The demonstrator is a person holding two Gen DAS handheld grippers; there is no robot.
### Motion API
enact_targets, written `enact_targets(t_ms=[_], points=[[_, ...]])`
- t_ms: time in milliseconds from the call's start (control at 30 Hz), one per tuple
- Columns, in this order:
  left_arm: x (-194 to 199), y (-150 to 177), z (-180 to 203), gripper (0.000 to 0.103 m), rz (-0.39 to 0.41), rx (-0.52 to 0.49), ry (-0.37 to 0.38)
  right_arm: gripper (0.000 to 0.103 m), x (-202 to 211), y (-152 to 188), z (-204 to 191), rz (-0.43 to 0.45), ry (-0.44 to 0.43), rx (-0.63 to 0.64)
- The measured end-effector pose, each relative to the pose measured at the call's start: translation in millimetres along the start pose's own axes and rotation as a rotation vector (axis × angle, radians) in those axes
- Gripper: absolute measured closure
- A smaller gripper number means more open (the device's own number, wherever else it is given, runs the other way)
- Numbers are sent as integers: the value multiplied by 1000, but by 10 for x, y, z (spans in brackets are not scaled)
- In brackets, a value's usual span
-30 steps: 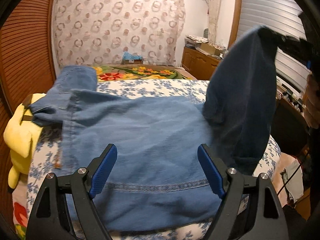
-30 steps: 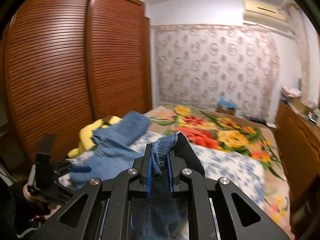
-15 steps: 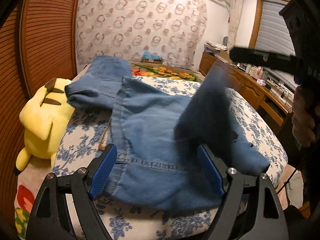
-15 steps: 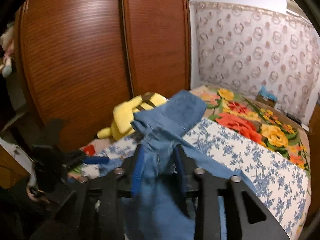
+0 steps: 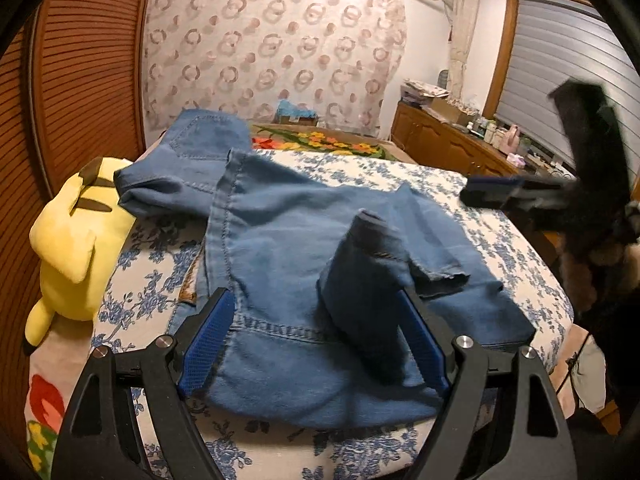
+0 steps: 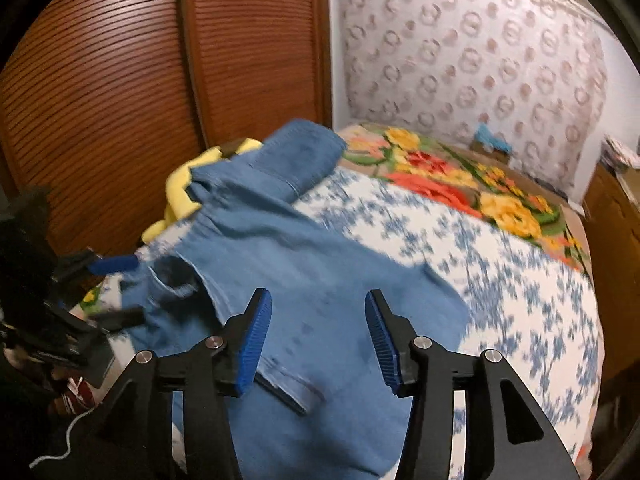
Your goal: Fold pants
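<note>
Blue denim pants (image 5: pixel 280 248) lie spread on the flowered bed; they also show in the right wrist view (image 6: pixel 304 276). One leg end (image 5: pixel 368 288) is flopped over, bunched and dark, between my left fingers. My left gripper (image 5: pixel 316 344) is open low over the near hem, holding nothing. My right gripper (image 6: pixel 316 340) is open and empty above the cloth; in the left wrist view it (image 5: pixel 496 194) hangs blurred at the right, off the pants.
A yellow plush toy (image 5: pixel 72 240) lies at the bed's left edge against the brown slatted wardrobe (image 6: pixel 140 92). A flowered blanket (image 6: pixel 460 184) covers the far end. A wooden cabinet (image 5: pixel 444 140) with clutter stands to the right.
My right gripper has opened and let go of the pant leg, which dropped onto the pants. The right gripper pulled away to the right.
</note>
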State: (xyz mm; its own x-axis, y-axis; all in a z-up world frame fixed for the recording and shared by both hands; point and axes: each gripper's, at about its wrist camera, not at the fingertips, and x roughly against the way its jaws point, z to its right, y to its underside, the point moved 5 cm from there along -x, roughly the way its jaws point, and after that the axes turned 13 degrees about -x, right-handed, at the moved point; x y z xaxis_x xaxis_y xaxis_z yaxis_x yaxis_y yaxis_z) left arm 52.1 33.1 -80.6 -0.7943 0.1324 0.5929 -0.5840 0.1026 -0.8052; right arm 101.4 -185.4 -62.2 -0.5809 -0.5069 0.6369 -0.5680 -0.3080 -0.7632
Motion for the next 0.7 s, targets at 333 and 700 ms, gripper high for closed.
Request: enact_targets(t_ms=[333, 700], points=[[-52, -79, 77, 20, -9, -73, -43, 52, -205, 171, 94, -99, 12, -107], [-232, -114, -17, 79, -7, -54, 37, 67, -621, 133, -6, -220, -65, -175]])
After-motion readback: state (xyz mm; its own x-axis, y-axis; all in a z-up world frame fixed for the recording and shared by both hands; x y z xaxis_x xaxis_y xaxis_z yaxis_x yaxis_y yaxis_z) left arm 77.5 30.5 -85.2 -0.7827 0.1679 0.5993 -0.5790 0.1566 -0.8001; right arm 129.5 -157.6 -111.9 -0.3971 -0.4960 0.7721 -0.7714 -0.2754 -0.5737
